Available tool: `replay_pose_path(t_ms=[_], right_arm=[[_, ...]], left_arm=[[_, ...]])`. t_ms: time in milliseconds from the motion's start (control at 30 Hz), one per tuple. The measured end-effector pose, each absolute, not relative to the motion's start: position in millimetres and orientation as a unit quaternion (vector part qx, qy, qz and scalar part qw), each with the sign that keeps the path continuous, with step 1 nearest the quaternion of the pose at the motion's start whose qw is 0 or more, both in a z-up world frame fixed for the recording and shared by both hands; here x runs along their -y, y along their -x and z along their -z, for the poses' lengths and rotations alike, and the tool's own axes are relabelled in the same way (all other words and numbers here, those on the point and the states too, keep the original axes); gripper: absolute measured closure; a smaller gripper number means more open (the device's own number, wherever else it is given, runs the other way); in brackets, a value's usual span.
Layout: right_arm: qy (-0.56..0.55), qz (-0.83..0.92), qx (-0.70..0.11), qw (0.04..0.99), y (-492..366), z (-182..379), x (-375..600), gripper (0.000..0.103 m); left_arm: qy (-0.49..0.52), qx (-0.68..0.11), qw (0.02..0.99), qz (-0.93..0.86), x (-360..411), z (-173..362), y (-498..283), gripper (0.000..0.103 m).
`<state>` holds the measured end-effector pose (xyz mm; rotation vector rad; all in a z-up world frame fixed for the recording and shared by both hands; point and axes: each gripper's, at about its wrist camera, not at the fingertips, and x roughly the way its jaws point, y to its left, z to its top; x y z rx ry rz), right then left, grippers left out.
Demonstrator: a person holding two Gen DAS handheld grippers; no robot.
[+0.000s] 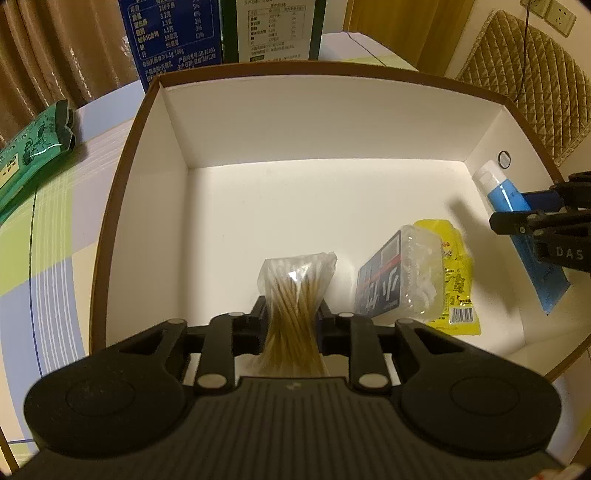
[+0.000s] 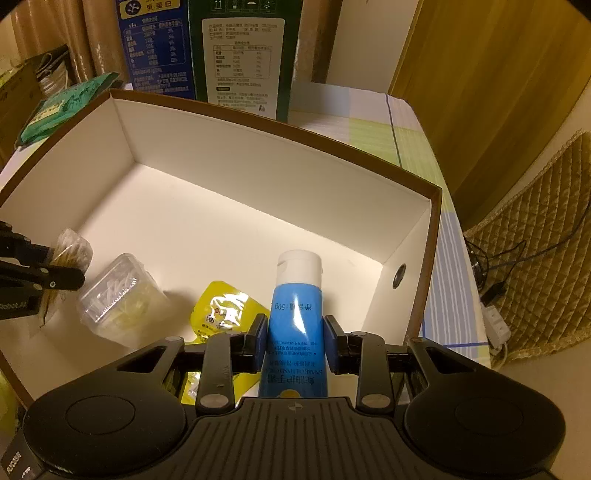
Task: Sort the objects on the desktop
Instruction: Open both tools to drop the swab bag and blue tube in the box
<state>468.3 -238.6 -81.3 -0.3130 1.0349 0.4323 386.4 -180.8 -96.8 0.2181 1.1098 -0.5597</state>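
A white box with a brown rim (image 1: 177, 122) (image 2: 413, 229) stands on the table. My left gripper (image 1: 291, 314) is shut on a clear bag of cotton swabs (image 1: 295, 280) and holds it inside the box; the bag also shows in the right wrist view (image 2: 70, 247). My right gripper (image 2: 295, 332) is shut on a blue hand cream tube with a white cap (image 2: 295, 306) (image 1: 502, 192) at the box's right side. A clear plastic box of small items (image 1: 402, 277) (image 2: 118, 295) and a yellow sachet (image 1: 458, 280) (image 2: 225, 310) lie on the box floor between the grippers.
A green packet (image 1: 33, 155) (image 2: 66, 107) lies on the checked tablecloth left of the box. A blue carton (image 1: 173, 33) (image 2: 159, 44) and a dark green carton (image 1: 273, 29) (image 2: 243, 55) stand behind it. A quilted chair (image 1: 528, 85) and a power strip (image 2: 495, 325) are to the right.
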Motion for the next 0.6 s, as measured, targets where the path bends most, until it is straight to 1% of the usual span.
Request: replay_pose_path(t_ms=[67, 200, 500, 600], right_arm=[[0.147, -0.206, -0.489, 0.835, -468.3, 80.5, 238.9, 0.074], [0.146, -0.207, -0.49, 0.834, -468.3, 79.7, 239.5, 0.074], [0.145, -0.21, -0.495, 0.831, -468.9, 78.8, 239.2, 0.074], [0.145, -0.21, -0.497, 0.829, -468.8, 78.5, 238.9, 0.074]], left_arm=[[-0.107, -0.519, 0.809, 0.256, 180.6, 97.7, -386.1, 0.081], [-0.107, -0.521, 0.809, 0.252, 178.0, 98.4, -386.2, 0.073], [-0.107, -0.517, 0.812, 0.251, 174.1, 92.8, -382.2, 0.065], [-0.11, -0.516, 0.812, 0.251, 172.8, 91.6, -379.7, 0.065]])
